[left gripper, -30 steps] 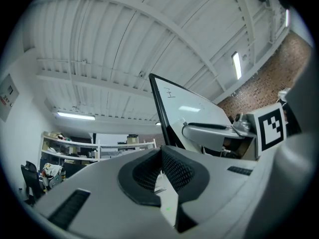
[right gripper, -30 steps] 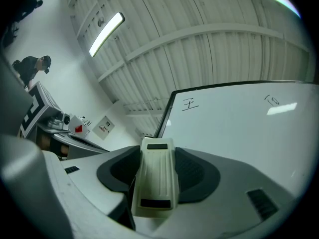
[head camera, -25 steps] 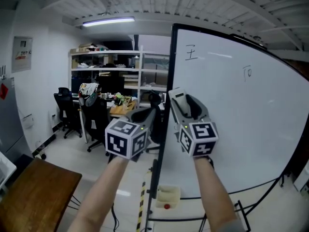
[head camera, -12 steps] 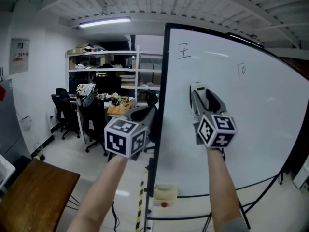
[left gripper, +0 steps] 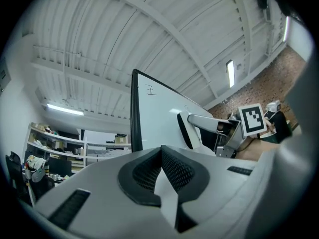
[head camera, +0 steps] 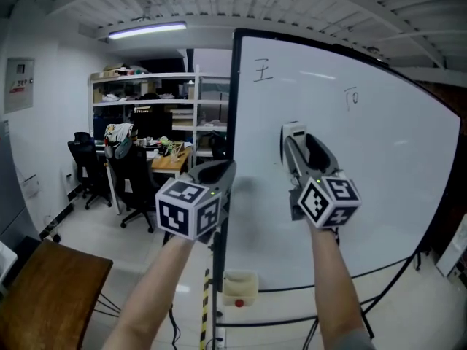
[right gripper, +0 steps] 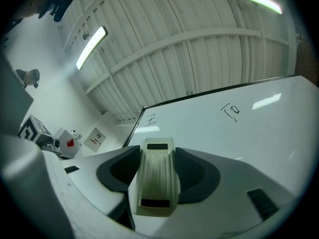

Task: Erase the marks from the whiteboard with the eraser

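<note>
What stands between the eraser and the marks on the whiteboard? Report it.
Nothing visible does. The right tongs hold the eraser before the whiteboard; only bare board lies between it and the upper-left mark and the upper-right mark.

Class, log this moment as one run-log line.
right tool: shut on eraser | left tool: shut, empty | whiteboard: two marks unerased | contact: unclear

We are in an office-like work room: a large whiteboard [head camera: 379,195] on a black frame stands on a pale floor [head camera: 95,221], and behind it white shelves [head camera: 139,93] are crammed with boxes and gear. We also see black office chairs [head camera: 86,159] at a cluttered counter [head camera: 174,160], under a tube light [head camera: 146,29] on a ribbed white ceiling [head camera: 292,6].
</note>
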Tool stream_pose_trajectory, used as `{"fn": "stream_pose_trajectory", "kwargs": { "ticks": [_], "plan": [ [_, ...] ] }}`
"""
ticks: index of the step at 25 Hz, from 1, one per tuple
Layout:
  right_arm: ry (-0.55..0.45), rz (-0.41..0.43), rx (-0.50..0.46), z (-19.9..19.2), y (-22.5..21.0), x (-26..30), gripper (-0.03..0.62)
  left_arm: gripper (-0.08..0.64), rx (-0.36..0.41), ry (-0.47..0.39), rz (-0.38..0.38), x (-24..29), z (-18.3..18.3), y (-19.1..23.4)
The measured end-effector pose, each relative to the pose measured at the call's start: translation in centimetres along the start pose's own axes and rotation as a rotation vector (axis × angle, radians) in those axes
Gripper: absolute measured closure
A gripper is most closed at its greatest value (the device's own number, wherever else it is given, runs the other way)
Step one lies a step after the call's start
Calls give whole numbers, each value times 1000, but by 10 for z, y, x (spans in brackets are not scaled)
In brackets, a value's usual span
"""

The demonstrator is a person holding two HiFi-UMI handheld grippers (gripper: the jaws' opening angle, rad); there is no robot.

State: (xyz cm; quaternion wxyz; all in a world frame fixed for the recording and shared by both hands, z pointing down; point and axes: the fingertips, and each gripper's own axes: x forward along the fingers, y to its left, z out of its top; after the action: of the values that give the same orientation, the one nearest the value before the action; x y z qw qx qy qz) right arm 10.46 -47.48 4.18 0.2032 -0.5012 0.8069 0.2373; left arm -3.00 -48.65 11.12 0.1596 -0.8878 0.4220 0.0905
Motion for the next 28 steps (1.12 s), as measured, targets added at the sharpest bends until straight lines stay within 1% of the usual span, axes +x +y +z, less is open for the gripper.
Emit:
{"fn": "stream_pose_trajectory", "kwargs": {
  "ticks": [5, 11, 14, 19, 23, 28],
  "plan": [
    [28, 9, 37, -13, 0, -31, 368, 560, -37, 6, -61, 9, -16, -27],
    [98, 15, 25, -42, 2, -67, 366, 560, -82, 38, -115, 17, -48, -52],
    [141, -3, 43, -58, 0, -82, 365, 560, -110, 56, -138, 18, -66, -59],
    [191, -3, 82, -89, 2, -105, 365, 560, -143, 78, -157, 15, -88, -67],
    [248, -24, 108, -115, 5, -119, 365, 560, -163, 96, -168, 14, -104, -72],
    [276, -16, 114, -128, 10, -124, 365, 560, -168, 109, -167, 14, -114, -74]
  ]
}}
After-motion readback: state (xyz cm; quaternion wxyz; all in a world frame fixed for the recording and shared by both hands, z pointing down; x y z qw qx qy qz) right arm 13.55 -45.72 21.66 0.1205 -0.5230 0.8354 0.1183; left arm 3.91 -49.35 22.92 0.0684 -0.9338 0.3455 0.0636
